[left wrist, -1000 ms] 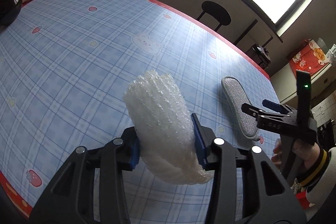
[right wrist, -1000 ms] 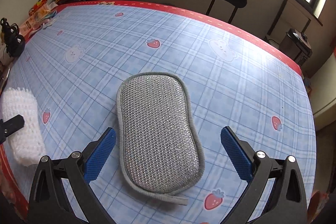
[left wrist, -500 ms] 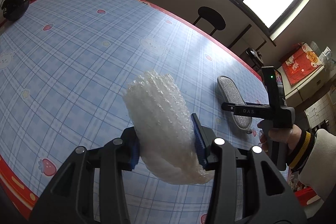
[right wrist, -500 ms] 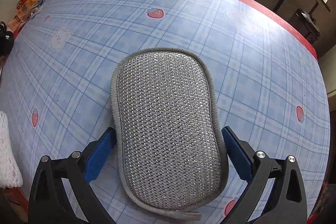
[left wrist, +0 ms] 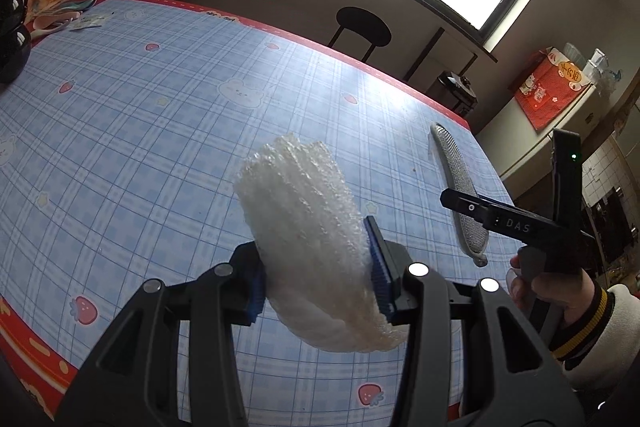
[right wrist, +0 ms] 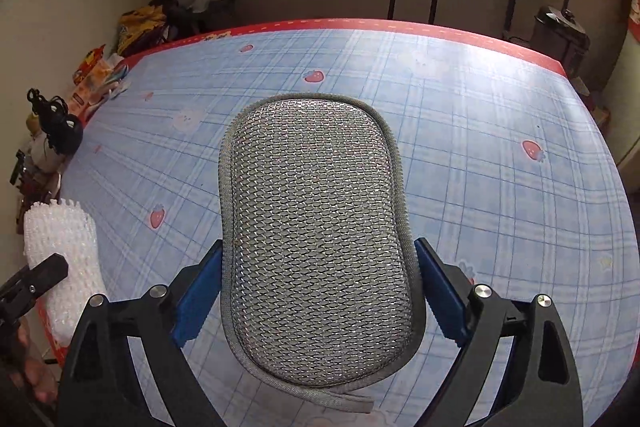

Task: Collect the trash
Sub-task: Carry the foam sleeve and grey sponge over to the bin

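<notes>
Right gripper (right wrist: 320,287) is closing on the gray mesh scrubber (right wrist: 316,239), pads at its long edges and apparently touching; the grip sits near one end, so the scrubber may pivot or slip. Its long axis runs straight ahead, over the table (right wrist: 500,131). Left gripper (left wrist: 318,287) is clamped on white foam netting (left wrist: 308,247), held above the table.

The right tool (right wrist: 320,291) is closing, blue pads touching the grey mesh scouring pad (right wrist: 316,243).

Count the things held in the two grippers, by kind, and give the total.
White foam net, in the left hand-held gripper: 1
Grey scrubbing pad, between the closing jaws of the right hand-held gripper: 1
Total: 2
</notes>
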The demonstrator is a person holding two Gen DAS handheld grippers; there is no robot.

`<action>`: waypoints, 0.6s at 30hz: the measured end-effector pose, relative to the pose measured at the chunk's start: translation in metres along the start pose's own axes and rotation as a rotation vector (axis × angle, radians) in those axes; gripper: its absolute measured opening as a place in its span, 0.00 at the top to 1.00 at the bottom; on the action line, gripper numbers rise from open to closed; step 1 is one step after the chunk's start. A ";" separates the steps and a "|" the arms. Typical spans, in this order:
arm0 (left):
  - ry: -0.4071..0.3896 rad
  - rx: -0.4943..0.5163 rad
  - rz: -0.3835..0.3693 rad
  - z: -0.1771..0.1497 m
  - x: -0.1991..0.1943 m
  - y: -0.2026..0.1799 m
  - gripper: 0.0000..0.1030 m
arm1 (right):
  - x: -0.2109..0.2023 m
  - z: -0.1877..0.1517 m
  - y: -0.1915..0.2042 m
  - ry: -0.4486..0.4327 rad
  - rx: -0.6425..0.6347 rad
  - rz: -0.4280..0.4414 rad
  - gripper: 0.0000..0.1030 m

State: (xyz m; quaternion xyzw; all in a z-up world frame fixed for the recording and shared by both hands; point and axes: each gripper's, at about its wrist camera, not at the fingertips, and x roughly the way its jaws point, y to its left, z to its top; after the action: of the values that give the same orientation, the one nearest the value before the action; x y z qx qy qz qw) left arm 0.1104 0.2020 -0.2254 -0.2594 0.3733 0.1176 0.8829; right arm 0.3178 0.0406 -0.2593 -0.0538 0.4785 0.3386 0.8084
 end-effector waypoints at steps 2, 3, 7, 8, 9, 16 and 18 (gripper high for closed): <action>-0.008 0.037 -0.008 0.002 -0.007 -0.012 0.57 | -0.027 -0.010 -0.006 -0.061 0.035 0.013 0.13; -0.013 0.058 -0.012 0.003 -0.010 -0.019 0.57 | -0.041 -0.012 -0.012 -0.086 0.043 0.010 0.13; -0.027 0.139 -0.036 0.008 -0.023 -0.051 0.57 | -0.092 -0.025 -0.040 -0.187 0.030 -0.047 0.13; -0.028 0.162 -0.044 0.010 -0.026 -0.061 0.57 | -0.103 -0.027 -0.048 -0.212 0.038 -0.059 0.13; -0.028 0.182 -0.052 0.011 -0.028 -0.071 0.57 | -0.115 -0.032 -0.058 -0.235 0.056 -0.067 0.13; -0.028 0.299 -0.158 0.019 -0.028 -0.161 0.57 | -0.196 -0.076 -0.148 -0.349 0.198 -0.160 0.13; -0.025 0.336 -0.193 0.018 -0.024 -0.192 0.57 | -0.217 -0.092 -0.174 -0.369 0.232 -0.203 0.13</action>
State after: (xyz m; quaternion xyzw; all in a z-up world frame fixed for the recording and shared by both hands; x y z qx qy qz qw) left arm 0.1812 0.0504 -0.1262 -0.1413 0.3502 -0.0285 0.9255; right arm 0.2867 -0.2381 -0.1746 0.0544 0.3505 0.2024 0.9128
